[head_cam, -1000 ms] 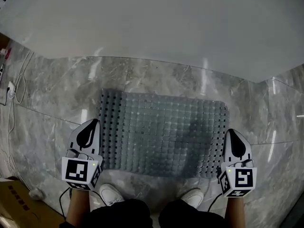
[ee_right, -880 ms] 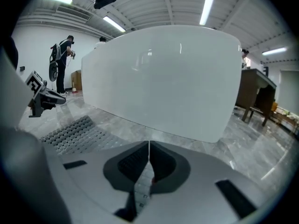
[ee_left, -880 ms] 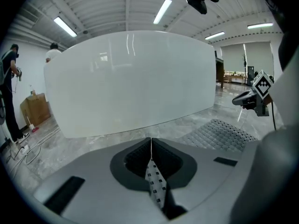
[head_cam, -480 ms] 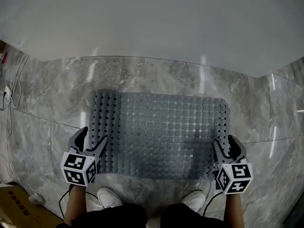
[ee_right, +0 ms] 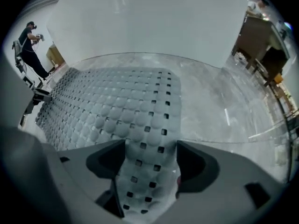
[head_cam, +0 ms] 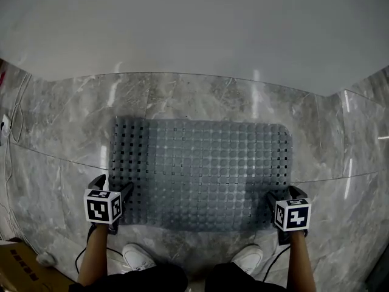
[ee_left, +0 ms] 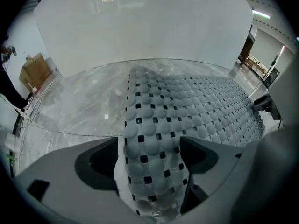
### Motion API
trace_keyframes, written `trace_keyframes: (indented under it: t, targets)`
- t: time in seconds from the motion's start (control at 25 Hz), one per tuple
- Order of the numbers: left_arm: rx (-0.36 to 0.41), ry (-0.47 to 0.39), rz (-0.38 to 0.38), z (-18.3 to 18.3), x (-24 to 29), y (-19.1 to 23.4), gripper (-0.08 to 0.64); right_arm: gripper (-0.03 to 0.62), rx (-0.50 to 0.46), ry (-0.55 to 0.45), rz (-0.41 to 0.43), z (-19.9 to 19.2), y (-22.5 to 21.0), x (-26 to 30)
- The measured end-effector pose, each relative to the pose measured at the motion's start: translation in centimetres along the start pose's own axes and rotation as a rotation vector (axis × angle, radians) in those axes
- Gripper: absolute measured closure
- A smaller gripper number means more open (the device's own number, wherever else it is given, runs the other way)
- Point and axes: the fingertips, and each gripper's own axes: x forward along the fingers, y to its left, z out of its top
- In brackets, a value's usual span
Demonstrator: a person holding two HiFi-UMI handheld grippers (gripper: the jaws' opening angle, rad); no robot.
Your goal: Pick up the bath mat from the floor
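Observation:
A grey rubber bath mat (head_cam: 200, 172) with bumps and square holes lies flat on the marble floor. My left gripper (head_cam: 112, 184) is at its near left corner and my right gripper (head_cam: 284, 193) at its near right corner. Both sets of jaws are opening. In the left gripper view the mat's corner (ee_left: 154, 171) runs up between the jaws of the left gripper (ee_left: 148, 148), and the pads do not press on it. The right gripper (ee_right: 150, 153) likewise straddles a mat corner (ee_right: 145, 176) without squeezing it.
A white wall (head_cam: 194, 23) rises just beyond the mat. Cables (head_cam: 12, 126) trail over the floor at left, and a cardboard box (head_cam: 18, 266) sits at the lower left. The person's white shoes (head_cam: 138, 257) stand just behind the mat. Another person (ee_right: 28, 45) stands far off.
Both grippers have gone from shut to wide open. They have dropped and moved forward onto the mat's two near corners, so each corner now lies between its jaws.

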Motion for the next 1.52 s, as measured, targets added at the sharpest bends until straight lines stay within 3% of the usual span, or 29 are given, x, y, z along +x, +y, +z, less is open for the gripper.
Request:
trace_keyframes:
  t: [0.24,0.6,0.8,0.96,1.16,1.52]
  targets:
    - [-0.092,0.035,-0.075,-0.8,2.0,0.3,0.167,0.252,0.02,0.06,0.045,-0.1,-0.2,0.8]
    - [-0.076,0.045,-0.069,-0.7,1.9,-0.1,0.175,0.252,0.026,0.059,0.029,-0.1,-0.3,0.6]
    - [-0.041,0.03,-0.094,-0.7,1.7,-1.6,0.31,0.253,0.03,0.044,0.022,-0.2,-0.1,0.5]
    - [-0.024,0.018,-0.111,-0.4,1.6,-2.3,0.362,0.261,0.026,0.031,0.017,0.0,0.0,0.4]
    - [0.042,0.0,-0.111,-0.3,1.3,-3.4,0.439,0.342,-0.022,-0.007,0.012,0.1,1.0,0.2]
    - [0.067,-0.067,-0.144,0.4,-0.3,-4.2,0.468,0.469,-0.071,-0.09,0.037,0.7,2.6,-1.2]
